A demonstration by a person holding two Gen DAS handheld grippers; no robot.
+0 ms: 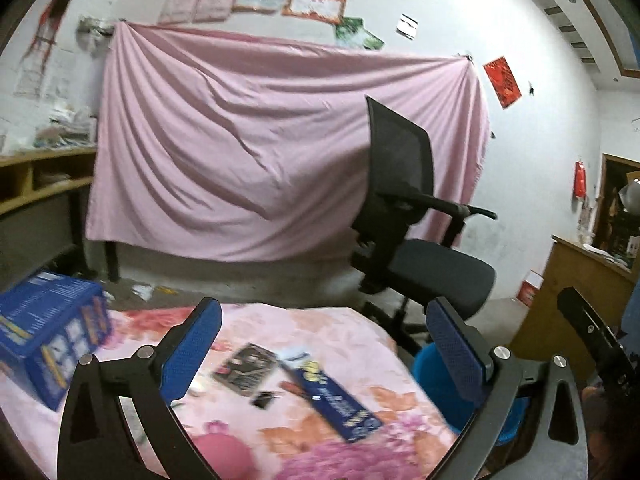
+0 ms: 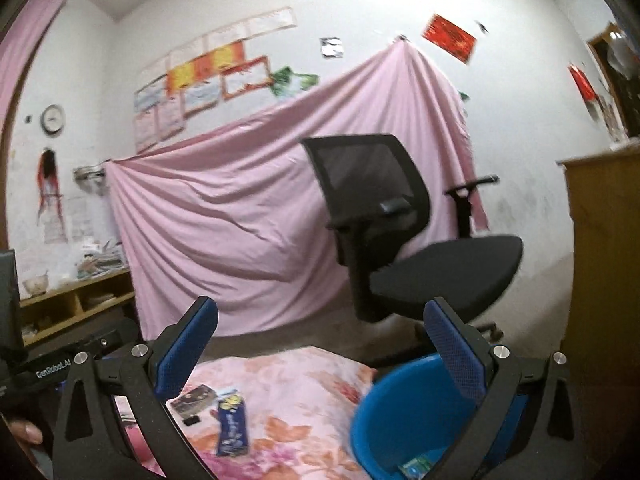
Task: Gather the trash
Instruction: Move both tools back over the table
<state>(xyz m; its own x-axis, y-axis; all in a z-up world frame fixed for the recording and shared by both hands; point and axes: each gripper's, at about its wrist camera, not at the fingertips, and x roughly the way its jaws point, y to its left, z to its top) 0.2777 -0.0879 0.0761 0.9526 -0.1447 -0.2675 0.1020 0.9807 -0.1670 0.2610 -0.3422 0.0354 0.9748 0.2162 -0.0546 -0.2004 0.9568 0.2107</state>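
Hovering above the flowered tabletop (image 1: pixel 328 344) with both tools spread wide and empty: left tool (image 1: pixel 324 354), right tool (image 2: pixel 320 354). Nothing between either pair of blue pads. Still on the cloth: a long blue wrapper (image 1: pixel 332 400), a dark packet (image 1: pixel 245 368) just beside it, and a small black scrap (image 1: pixel 264 399) near both. Off the tabletop's right edge, a blue bin (image 2: pixel 404 416) with a green scrap (image 2: pixel 416 468) already at its bottom.

Risks from here: pinching up the soft cloth together with a flat wrapper; sliding thin, slick packets off the edge instead of gripping them; missing the bin, with its mouth partly hidden behind the right tool.

Writing: "GenRobot.AI" legible on the left tool's body in the right view; wrapper print too blurred, possibly a snack label.
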